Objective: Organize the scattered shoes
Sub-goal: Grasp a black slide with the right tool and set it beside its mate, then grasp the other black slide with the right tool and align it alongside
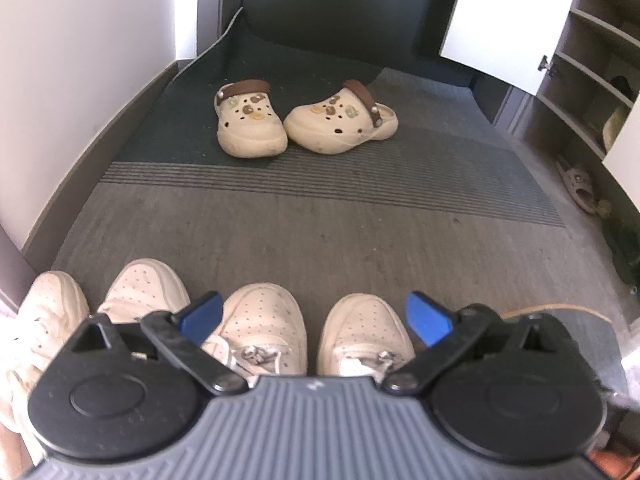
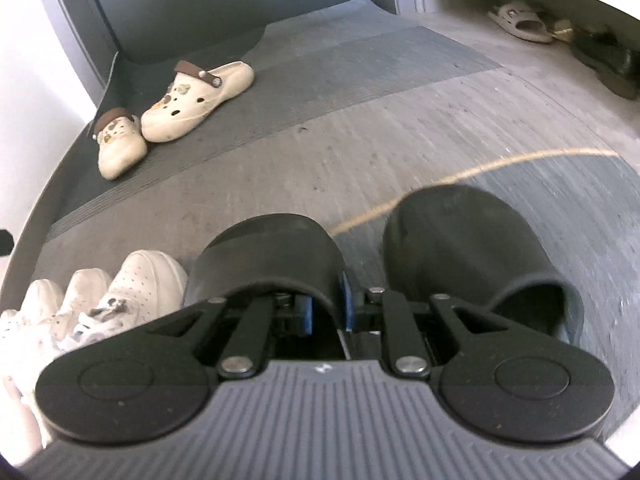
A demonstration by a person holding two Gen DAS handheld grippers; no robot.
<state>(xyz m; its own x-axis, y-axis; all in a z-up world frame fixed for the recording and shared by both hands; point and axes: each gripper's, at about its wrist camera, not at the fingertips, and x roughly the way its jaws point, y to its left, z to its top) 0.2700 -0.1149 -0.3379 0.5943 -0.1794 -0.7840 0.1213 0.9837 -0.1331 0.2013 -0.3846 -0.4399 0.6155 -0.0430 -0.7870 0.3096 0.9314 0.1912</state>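
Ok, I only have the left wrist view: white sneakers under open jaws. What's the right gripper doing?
Observer: The right gripper has its jaws shut on the edge of a black slipper.
Operator: Is its mate anywhere?
Observer: Yes, a second black slipper sits just right of it, apart, toes pointing the same way.
Operator: How close is the held one to my sneakers?
Observer: It is right beside the nearest white sneaker; whether they touch, I cannot tell.
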